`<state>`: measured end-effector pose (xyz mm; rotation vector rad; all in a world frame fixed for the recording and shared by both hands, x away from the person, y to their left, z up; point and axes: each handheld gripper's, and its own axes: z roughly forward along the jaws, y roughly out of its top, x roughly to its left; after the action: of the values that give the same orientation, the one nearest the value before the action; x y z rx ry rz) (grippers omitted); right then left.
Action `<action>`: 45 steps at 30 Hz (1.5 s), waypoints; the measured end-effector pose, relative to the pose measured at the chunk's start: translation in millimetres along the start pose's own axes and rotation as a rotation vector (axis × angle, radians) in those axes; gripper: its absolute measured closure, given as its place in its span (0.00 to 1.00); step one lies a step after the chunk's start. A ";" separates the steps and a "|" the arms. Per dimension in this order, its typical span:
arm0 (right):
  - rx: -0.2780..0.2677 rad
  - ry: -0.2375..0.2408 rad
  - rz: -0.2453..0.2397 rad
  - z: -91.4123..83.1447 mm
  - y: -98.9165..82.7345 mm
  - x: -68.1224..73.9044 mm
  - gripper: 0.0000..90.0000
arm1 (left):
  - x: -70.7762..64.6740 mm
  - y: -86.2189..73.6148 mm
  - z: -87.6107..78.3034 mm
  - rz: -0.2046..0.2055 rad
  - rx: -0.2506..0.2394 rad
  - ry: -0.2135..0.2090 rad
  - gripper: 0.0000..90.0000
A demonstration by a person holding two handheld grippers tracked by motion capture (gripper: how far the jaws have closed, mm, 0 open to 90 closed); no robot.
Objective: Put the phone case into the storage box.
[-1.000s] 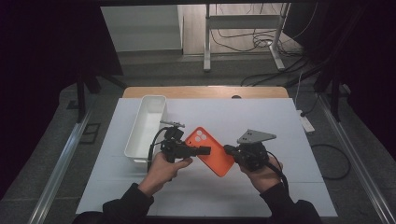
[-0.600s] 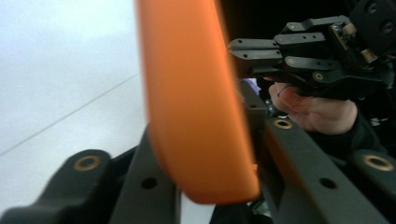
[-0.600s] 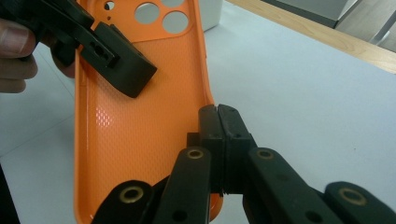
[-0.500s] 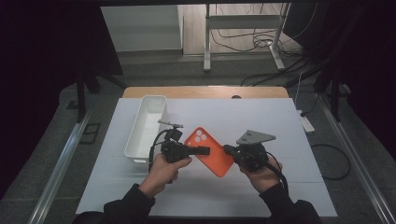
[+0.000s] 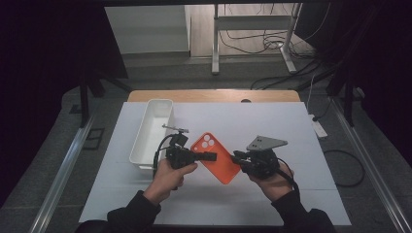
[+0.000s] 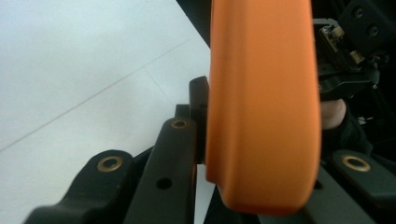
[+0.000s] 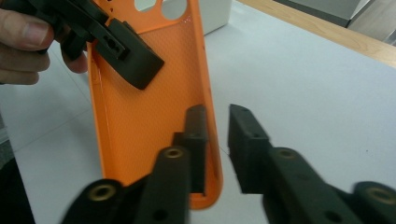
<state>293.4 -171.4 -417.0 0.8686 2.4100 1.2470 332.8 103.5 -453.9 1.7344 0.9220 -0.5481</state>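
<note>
Orange phone case (image 5: 217, 157) clamped in left tongs (image 5: 210, 156); right tongs (image 5: 236, 158) just loosened.

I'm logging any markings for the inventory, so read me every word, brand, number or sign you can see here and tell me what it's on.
No readable text in any view.
Orange phone case: plain back and inner face, no brand or print.
White bin: no label.
Tongs, left and right: black, only screws and holes, no markings.
Table: blank white surface.
</note>
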 end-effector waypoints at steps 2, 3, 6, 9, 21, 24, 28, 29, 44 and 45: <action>-0.003 0.005 0.016 -1.6 0.0 -1.4 0.71 | -0.1 0.3 -1.2 0.011 0.001 0.005 0.95; 0.001 0.016 0.035 -3.3 -0.5 -3.4 0.63 | -0.2 0.6 -2.3 0.020 0.006 0.013 0.95; -0.001 0.029 0.059 -6.0 -1.5 -6.0 0.47 | 0.4 0.8 -4.9 0.037 0.015 0.013 0.95; 0.008 0.063 0.091 -6.5 -1.8 -8.4 0.31 | 0.6 1.1 -7.4 0.058 0.030 0.007 0.94; 0.018 0.142 0.111 -2.0 -7.1 -12.9 0.00 | 1.5 1.9 -16.5 0.110 0.053 0.007 0.94; 0.022 0.155 0.116 -2.0 -7.8 -16.2 0.00 | 2.1 2.0 -17.3 0.125 0.057 0.001 0.94; 0.026 0.177 0.134 -0.9 -7.7 -18.0 0.00 | 0.8 2.3 -17.0 0.151 0.071 -0.013 0.94; 0.027 0.186 0.140 -0.5 -7.6 -17.9 0.00 | 0.3 2.4 -16.9 0.159 0.075 -0.018 0.94; 0.103 0.270 0.122 12.9 -4.3 -1.1 0.00 | -9.0 2.1 -9.8 0.240 0.116 -0.085 0.94; 0.109 0.277 0.123 14.3 -4.0 0.4 0.00 | -9.4 2.2 -9.5 0.247 0.119 -0.088 0.94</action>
<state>298.8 -163.8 -428.6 0.9416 2.6991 1.3720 328.2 109.0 -442.4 1.8829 0.6123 -0.5194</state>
